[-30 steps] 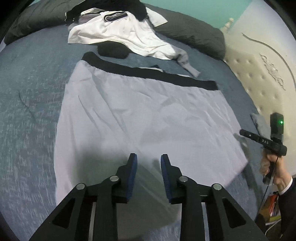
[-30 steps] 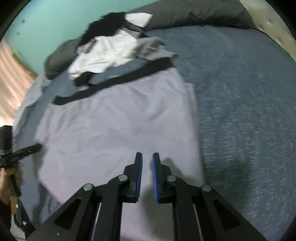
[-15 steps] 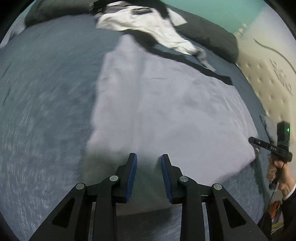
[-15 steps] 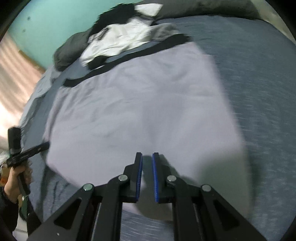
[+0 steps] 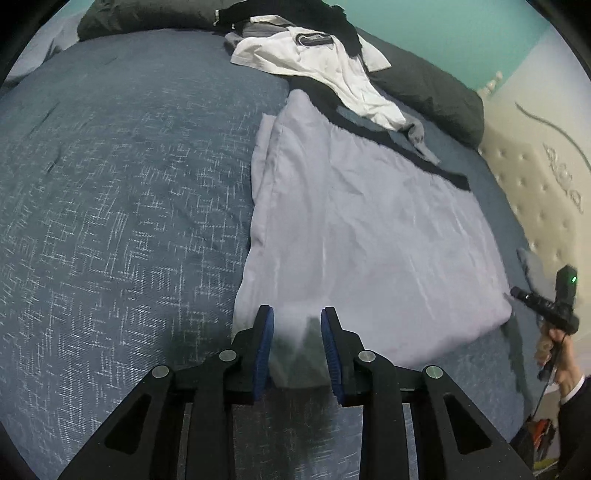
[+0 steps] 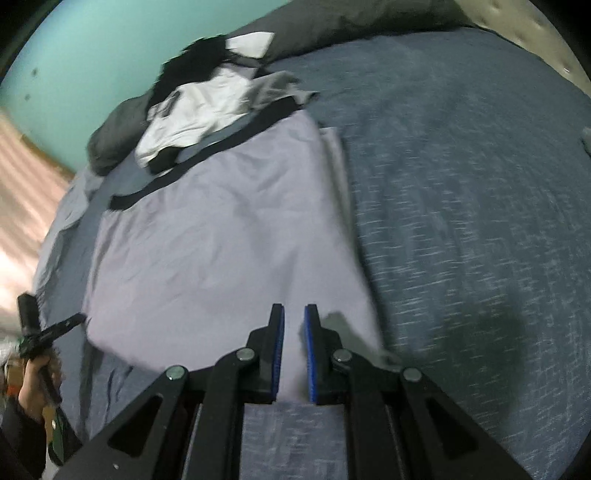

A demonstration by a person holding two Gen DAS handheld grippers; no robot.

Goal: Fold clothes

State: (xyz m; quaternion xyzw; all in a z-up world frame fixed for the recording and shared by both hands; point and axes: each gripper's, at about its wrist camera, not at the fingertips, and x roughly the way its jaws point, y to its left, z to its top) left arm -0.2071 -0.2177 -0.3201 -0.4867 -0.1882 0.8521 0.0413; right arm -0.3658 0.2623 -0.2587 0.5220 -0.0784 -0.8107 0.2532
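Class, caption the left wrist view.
Open left gripper hovers at the near edge of a folded lavender garment on a blue bedspread.

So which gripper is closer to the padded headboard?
Right. The right gripper is at the pale garment corner nearest the headboard; the left gripper is at the other near corner, farther away.

One pale lavender garment [image 5: 369, 236] with one black waistband [image 6: 207, 155] lies spread on one blue bedspread [image 5: 122, 192], and behind it sits one heap of unfolded clothes [image 5: 314, 55] in which a white piece, a black piece and a grey piece can be told apart, though the exact number in the heap cannot be counted. Two dark grey pillows show in the left wrist view, one [image 5: 432, 92] at the right of the heap and one [image 5: 147, 18] at the left. Two grippers are present, the left gripper [image 5: 295, 343] and the right gripper [image 6: 293, 347], each with two blue-padded fingers.
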